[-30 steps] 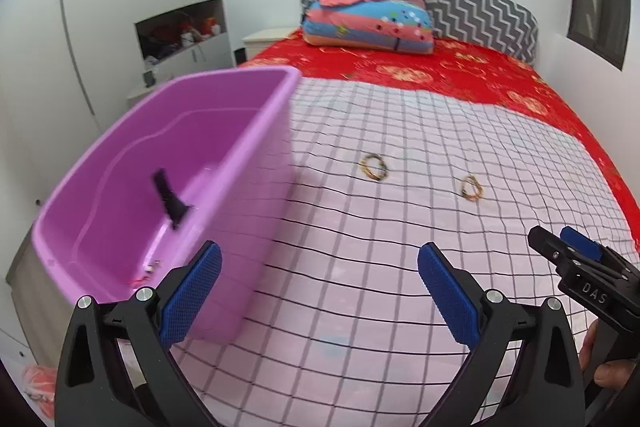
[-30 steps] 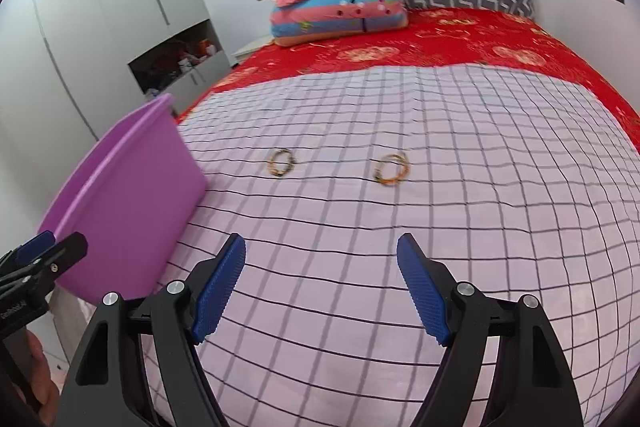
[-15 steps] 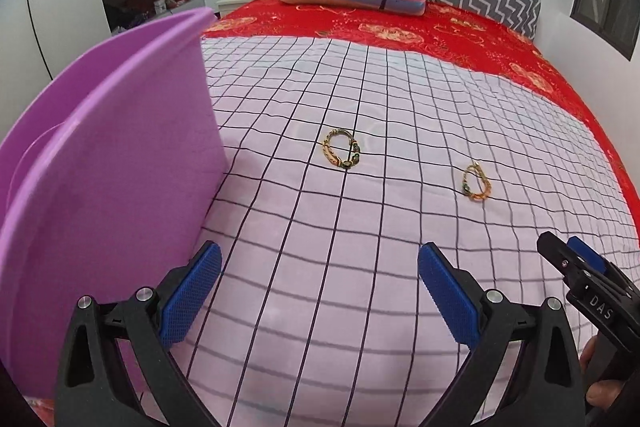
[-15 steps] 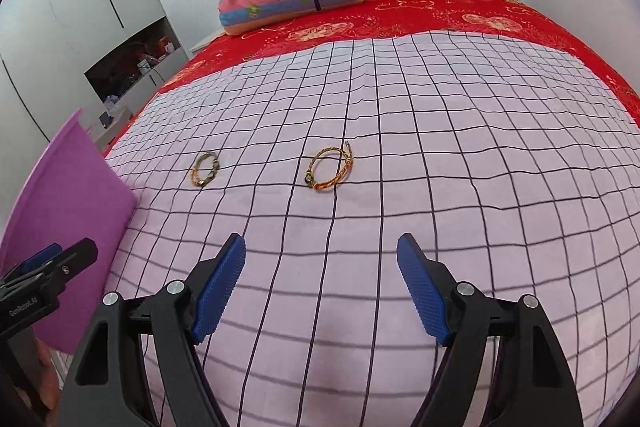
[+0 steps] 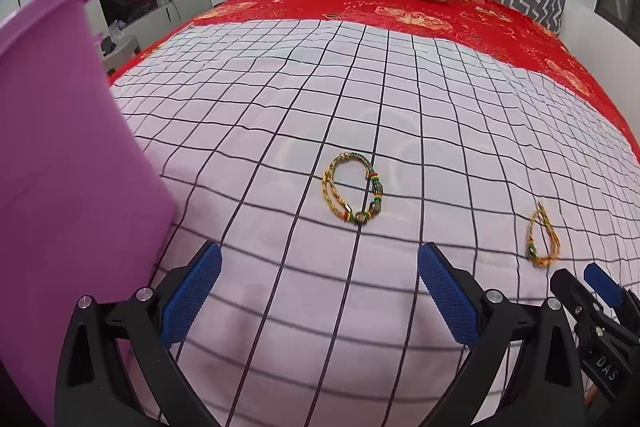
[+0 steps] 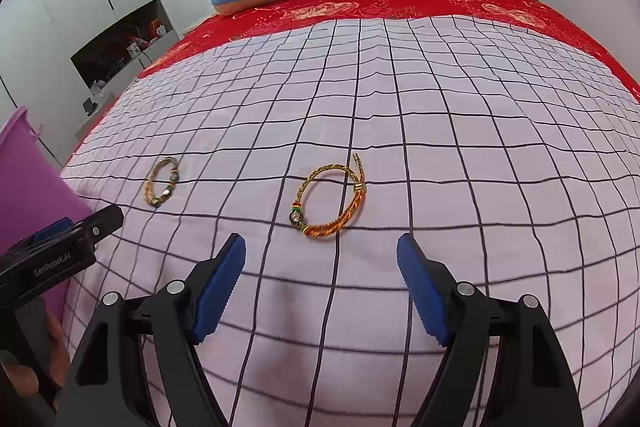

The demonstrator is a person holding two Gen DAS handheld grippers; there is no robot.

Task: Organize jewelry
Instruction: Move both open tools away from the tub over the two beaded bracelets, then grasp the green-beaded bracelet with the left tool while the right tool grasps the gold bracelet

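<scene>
Left wrist view: left gripper (image 5: pixel 318 291) wide open, empty, left bracelet (image 5: pixel 353 189) just beyond its tips on checked sheet (image 5: pixel 240 131). Right gripper (image 6: pixel 321 283) also gaping, empty, right bracelet (image 6: pixel 328 201) just ahead. Purple bin (image 5: pixel 60 167) close on left. Risks: pads pinch soft sheet with thin cord; loop slips out; left finger (image 5: pixel 192 297) clips bin wall.
</scene>
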